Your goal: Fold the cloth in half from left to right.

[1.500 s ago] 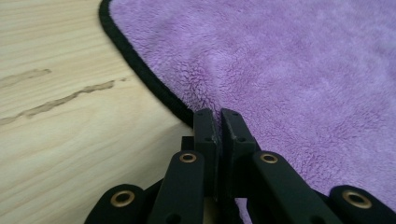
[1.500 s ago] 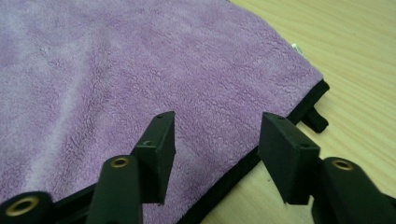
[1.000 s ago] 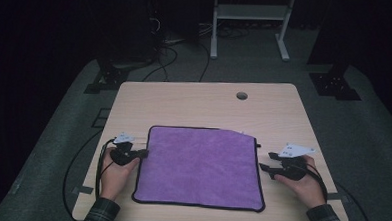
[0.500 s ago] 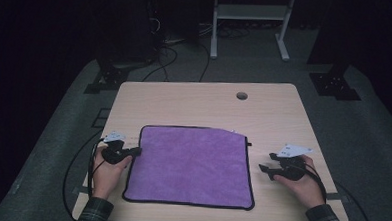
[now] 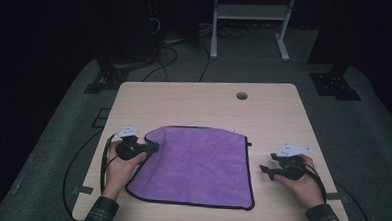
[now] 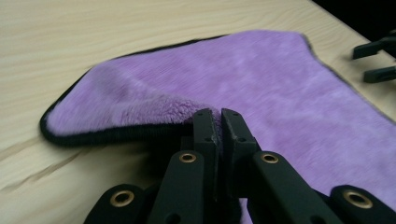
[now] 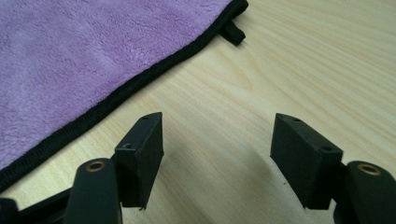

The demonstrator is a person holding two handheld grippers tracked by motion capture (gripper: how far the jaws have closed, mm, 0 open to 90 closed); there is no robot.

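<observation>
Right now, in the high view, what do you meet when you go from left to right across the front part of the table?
Left gripper shut on the cloth's corner → purple cloth → bare strip of table → right gripper, jaws open.

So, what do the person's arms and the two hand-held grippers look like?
Each hand-held gripper, left and right, is black, with two flat angular jaws on linkages with brass-coloured pivot rings. On top of each sits a pale grey three-cornered plate with dark markings. A black cable trails from each. The person wears dark plaid sleeves.
</observation>
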